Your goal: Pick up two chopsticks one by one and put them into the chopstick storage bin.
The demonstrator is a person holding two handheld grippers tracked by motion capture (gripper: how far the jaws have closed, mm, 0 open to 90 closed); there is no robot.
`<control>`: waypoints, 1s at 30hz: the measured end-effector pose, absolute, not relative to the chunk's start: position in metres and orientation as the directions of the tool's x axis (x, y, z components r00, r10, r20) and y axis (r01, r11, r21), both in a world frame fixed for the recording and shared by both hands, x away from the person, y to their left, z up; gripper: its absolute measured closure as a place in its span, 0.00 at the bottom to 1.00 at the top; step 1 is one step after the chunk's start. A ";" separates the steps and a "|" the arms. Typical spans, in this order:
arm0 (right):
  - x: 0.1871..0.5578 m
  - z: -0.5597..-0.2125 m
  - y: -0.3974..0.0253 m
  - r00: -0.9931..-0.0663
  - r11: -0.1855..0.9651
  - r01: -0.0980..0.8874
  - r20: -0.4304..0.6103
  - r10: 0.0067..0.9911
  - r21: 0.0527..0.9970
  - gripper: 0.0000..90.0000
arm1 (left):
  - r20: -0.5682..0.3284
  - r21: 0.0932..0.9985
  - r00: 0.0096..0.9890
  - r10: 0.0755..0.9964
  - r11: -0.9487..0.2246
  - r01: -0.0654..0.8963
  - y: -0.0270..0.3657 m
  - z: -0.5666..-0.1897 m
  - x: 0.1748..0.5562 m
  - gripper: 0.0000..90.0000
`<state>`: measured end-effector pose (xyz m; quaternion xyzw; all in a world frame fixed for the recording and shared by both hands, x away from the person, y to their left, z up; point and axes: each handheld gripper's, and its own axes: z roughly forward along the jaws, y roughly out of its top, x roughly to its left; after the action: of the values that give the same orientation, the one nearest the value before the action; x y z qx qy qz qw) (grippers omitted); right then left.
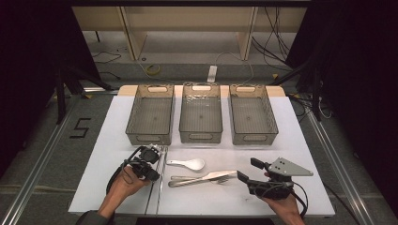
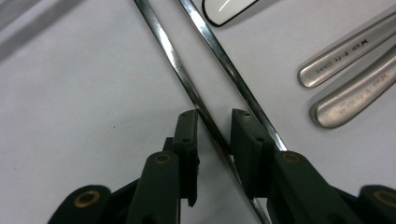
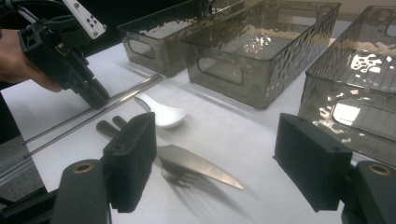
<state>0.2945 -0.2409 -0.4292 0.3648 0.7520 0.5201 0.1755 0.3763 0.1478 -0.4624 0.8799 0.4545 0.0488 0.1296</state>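
Left tool (image 2: 214, 123): jaws partly open, straddling one of two metal chopsticks (image 2: 187, 79); nothing clamped yet, as far as the left gripper view tells.
Chopstick in the gap: runs diagonally between the jaws, lying flat on the white surface (image 2: 84, 93); its twin (image 2: 224, 65) lies just outside the right-hand jaw.
Step in hand: likely picking up a chopstick, probably to sort it into a bin.
Doing it well: keep both jaw tips down at the surface, centre the rod between them, close squarely; a thin, slick rod may roll or pivot, and the twin should stay outside.
Right tool (image 3: 229, 158): jaws wide open, empty, hovering just short of the knife (image 3: 196, 163) and fork (image 3: 180, 176).
Beyond it: white spoon (image 3: 163, 112).
Farthest: three empty grey bins (image 1: 201, 115).
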 end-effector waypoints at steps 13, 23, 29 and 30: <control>0.294 -0.429 -0.240 -0.674 0.197 0.369 0.115 0.730 0.908 0.34 | -0.030 0.266 0.585 0.810 -0.558 0.786 0.148 -0.462 0.378 0.83; 0.294 -0.429 -0.240 -0.675 0.200 0.369 0.114 0.729 0.908 0.34 | -0.045 0.272 0.570 0.821 -0.539 0.797 0.152 -0.463 0.379 0.89; 0.295 -0.430 -0.240 -0.677 0.205 0.370 0.112 0.728 0.906 0.34 | -0.050 0.274 0.559 0.828 -0.527 0.805 0.156 -0.463 0.380 0.92; 0.295 -0.430 -0.240 -0.677 0.205 0.370 0.112 0.727 0.906 0.34 | -0.052 0.275 0.557 0.829 -0.524 0.806 0.156 -0.463 0.380 0.92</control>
<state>0.2946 -0.2399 -0.4296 0.3626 0.7566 0.5158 0.1732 0.3805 0.1562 -0.4627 0.8720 0.4687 0.0426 0.1345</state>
